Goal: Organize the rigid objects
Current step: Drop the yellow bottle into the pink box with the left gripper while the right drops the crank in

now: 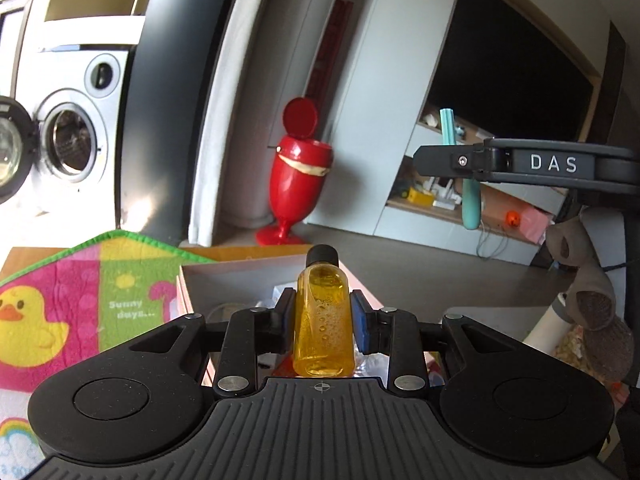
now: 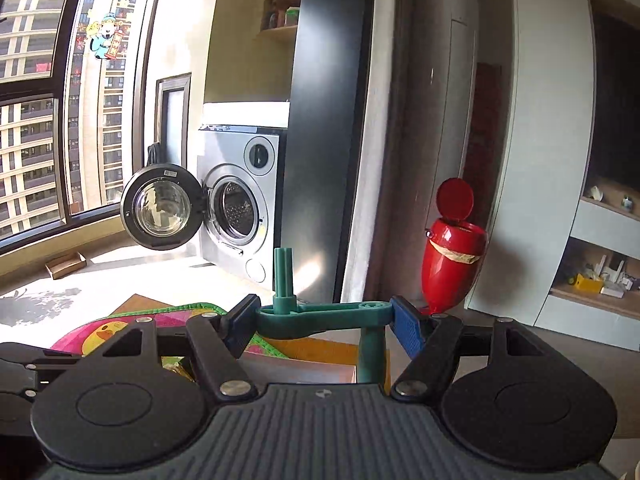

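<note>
My left gripper is shut on a small clear bottle of yellow liquid with a black cap, held upright above a pale pink box. My right gripper is shut on a green plastic crank handle, held level above the same box. The right gripper also shows in the left wrist view at the right, raised, with the crank's teal ends sticking out above and below it.
A colourful duck mat lies left of the box. A red pedestal bin with open lid stands by the wall. A washing machine has its door open. Shelves hold small items at the right. A grey plush toy is at the right.
</note>
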A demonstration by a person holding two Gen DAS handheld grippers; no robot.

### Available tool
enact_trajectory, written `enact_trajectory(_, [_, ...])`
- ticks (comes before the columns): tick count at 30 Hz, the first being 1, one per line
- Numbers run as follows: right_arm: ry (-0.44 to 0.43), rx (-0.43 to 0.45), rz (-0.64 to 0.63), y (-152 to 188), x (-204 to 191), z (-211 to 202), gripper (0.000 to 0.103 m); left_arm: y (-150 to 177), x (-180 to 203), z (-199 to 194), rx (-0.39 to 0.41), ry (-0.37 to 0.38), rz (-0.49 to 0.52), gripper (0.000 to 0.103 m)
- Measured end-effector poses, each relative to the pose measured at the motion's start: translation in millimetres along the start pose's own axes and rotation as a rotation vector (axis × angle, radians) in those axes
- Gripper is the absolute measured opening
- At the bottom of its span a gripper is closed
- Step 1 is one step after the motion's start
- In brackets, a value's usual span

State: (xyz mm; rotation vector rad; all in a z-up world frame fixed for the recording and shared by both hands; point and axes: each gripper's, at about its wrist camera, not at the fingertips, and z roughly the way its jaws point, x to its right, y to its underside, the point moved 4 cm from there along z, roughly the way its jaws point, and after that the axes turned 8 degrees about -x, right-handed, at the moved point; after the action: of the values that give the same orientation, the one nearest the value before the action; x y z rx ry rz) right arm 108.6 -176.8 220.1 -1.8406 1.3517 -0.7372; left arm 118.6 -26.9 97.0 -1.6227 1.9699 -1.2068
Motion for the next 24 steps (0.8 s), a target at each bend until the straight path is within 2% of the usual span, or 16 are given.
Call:
enact_trajectory(3, [-0.022, -0.108, 0.045, 17, 5, 39, 0.071, 15, -8, 35, -0.083, -0.019, -0.019, 0.032])
enact_trajectory(8, [-0.063, -0.244, 0.079, 46, -1, 91, 0.07, 35, -23, 64, -0.201, -0.075, -0.046, 0.032])
enact_trajectory(10, [-0.056, -0.29, 0.092, 55, -4, 108, 0.071, 42, -24, 55, -0.163, -0.078, -0.032, 0.034])
enact_trajectory(12, [-0.043, -0.335, 0.097, 62, -9, 128, 0.071, 42, -25, 49, -0.144, -0.098, -0.042, 0.032])
enact_trajectory(14, [-0.051, -0.358, 0.098, 65, -11, 143, 0.071, 40, -24, 40, -0.125, -0.107, -0.037, 0.032])
enact_trajectory(16, [-0.018, -0.36, 0.108, 69, -9, 150, 0.071, 40, -22, 29, -0.105, -0.119, -0.011, 0.032])
enact_trajectory(18, [-0.01, -0.349, 0.125, 73, -7, 147, 0.071, 42, -21, 13, -0.084, -0.151, 0.035, 0.032])
enact_trajectory(21, [-0.046, -0.317, 0.138, 74, -6, 129, 0.071, 50, -18, -9, -0.064, -0.192, 0.087, 0.032])
enact_trajectory(24, [-0.051, -0.291, 0.121, 71, -5, 115, 0.074, 62, -24, -26, -0.074, -0.206, 0.098, 0.032])
